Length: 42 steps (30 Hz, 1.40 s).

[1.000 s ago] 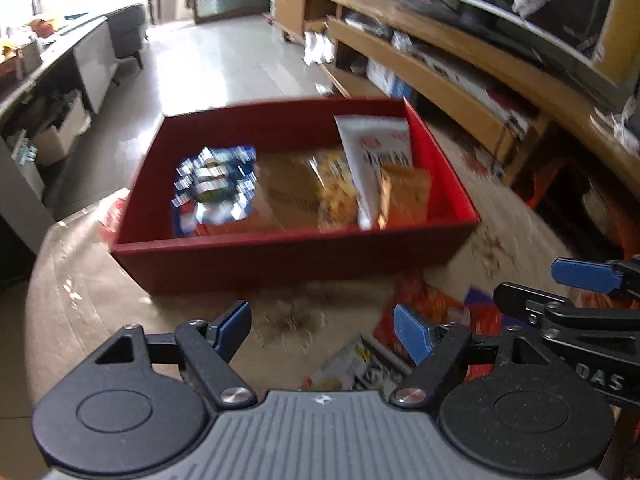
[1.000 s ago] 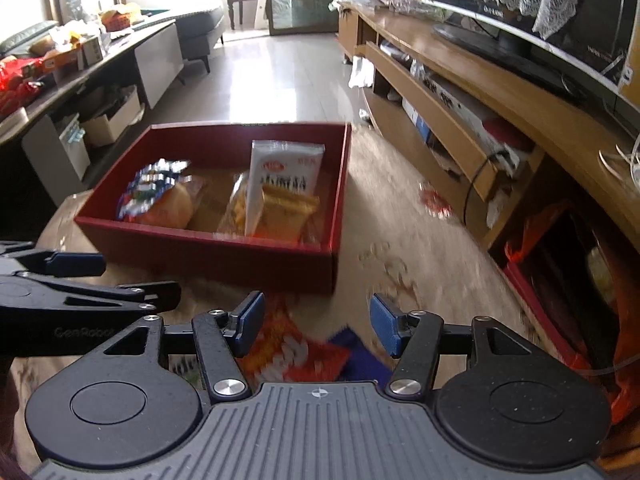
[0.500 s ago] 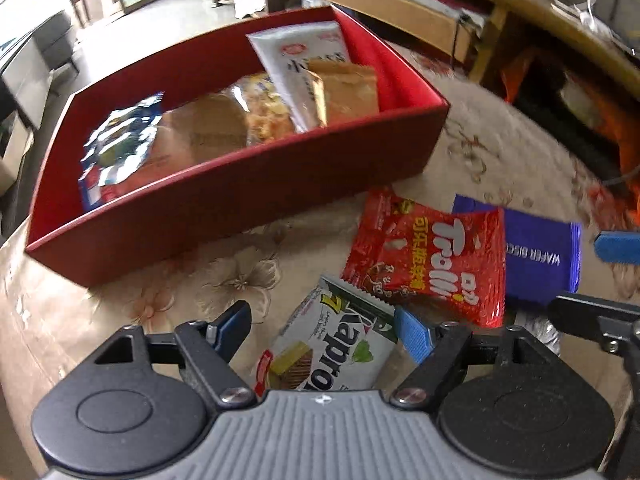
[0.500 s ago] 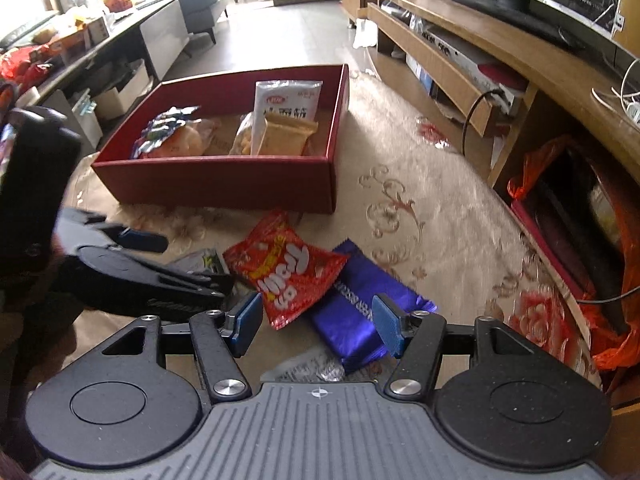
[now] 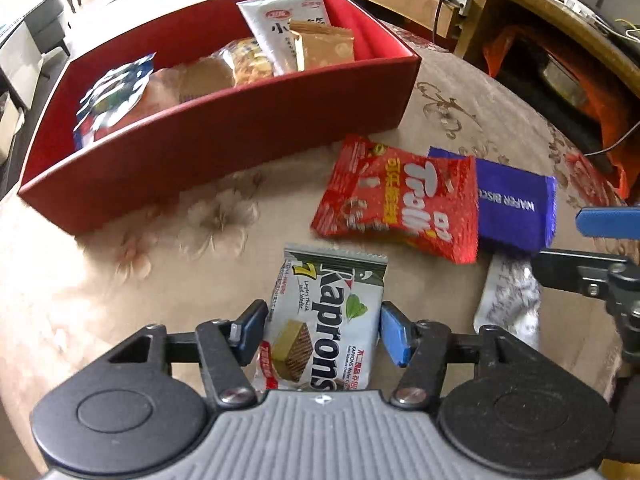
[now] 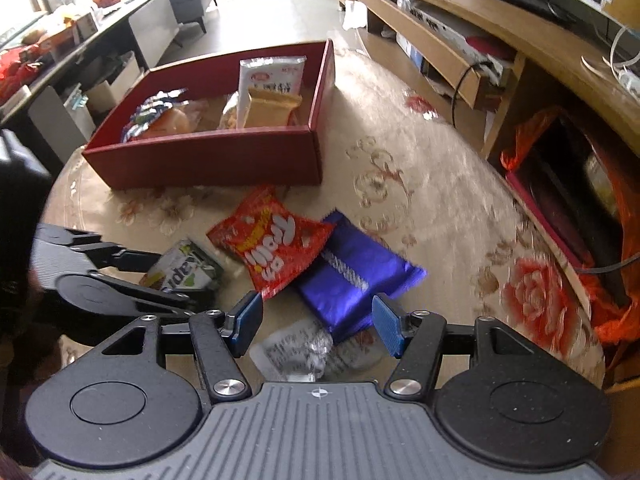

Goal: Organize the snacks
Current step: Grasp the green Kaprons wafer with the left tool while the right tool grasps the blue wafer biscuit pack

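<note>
A red box (image 5: 224, 132) (image 6: 208, 156) holds several snack packs. On the table in front of it lie a Kaprons wafer pack (image 5: 324, 320) (image 6: 184, 268), a red Trolli bag (image 5: 396, 196) (image 6: 272, 244), a blue wafer pack (image 5: 516, 204) (image 6: 356, 268) and a silver pack (image 5: 508, 300) (image 6: 304, 348). My left gripper (image 5: 322, 332) is open with its pads on either side of the Kaprons pack. My right gripper (image 6: 316, 322) is open, low over the silver pack and the blue pack's near end.
The table (image 6: 440, 216) has a floral cloth and a rounded edge on the right. A wooden TV cabinet (image 6: 460, 36) stands beyond it, with an orange bag (image 6: 532, 136) on the floor. A counter with clutter (image 6: 60, 40) is at far left.
Both grippers have come down and forward toward the loose packs. The left gripper's jaws now straddle the Kaprons pack. The right gripper has come closer to the silver and blue packs.
</note>
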Tool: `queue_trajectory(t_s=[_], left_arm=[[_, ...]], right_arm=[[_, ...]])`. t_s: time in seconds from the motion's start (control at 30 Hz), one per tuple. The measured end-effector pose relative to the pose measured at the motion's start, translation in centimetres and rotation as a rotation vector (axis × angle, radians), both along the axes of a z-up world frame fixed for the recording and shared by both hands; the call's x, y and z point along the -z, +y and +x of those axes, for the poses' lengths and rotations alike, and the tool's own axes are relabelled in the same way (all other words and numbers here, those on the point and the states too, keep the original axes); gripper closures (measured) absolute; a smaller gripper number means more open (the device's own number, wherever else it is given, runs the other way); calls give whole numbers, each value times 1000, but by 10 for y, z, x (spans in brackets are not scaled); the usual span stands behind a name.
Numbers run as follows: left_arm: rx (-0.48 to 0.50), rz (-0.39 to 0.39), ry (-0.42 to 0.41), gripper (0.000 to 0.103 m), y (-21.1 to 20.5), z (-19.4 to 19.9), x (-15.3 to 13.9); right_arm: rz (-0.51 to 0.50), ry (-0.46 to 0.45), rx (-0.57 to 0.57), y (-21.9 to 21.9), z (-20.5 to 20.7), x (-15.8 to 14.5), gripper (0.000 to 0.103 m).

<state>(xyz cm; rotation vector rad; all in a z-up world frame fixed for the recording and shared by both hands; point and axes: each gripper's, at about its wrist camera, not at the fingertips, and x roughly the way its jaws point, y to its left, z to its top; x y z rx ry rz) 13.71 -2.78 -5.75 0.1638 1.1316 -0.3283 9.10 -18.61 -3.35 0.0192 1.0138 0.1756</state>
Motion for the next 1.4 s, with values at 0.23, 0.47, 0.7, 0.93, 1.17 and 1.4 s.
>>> queue_trajectory(t_s=[0.23, 0.47, 0.7, 0.93, 1.17, 1.4], left_arm=[[-31, -40, 10, 44, 12, -15, -8], [-40, -82, 5, 44, 18, -12, -15], [-43, -119, 21, 44, 19, -8, -18], [-42, -140, 53, 44, 24, -7, -13], [-57, -144, 59, 44, 33, -7, -13], [-58, -130, 63, 44, 34, -10, -11]], right_arm=[[33, 99, 57, -7, -4, 19, 35], [14, 73, 76, -12, 15, 13, 27], [-143, 58, -38, 20, 48, 13, 27], [-263, 89, -275, 28, 76, 28, 25], [-183, 150, -253, 25, 56, 29, 25], [-187, 156, -255, 35, 16, 24, 22]])
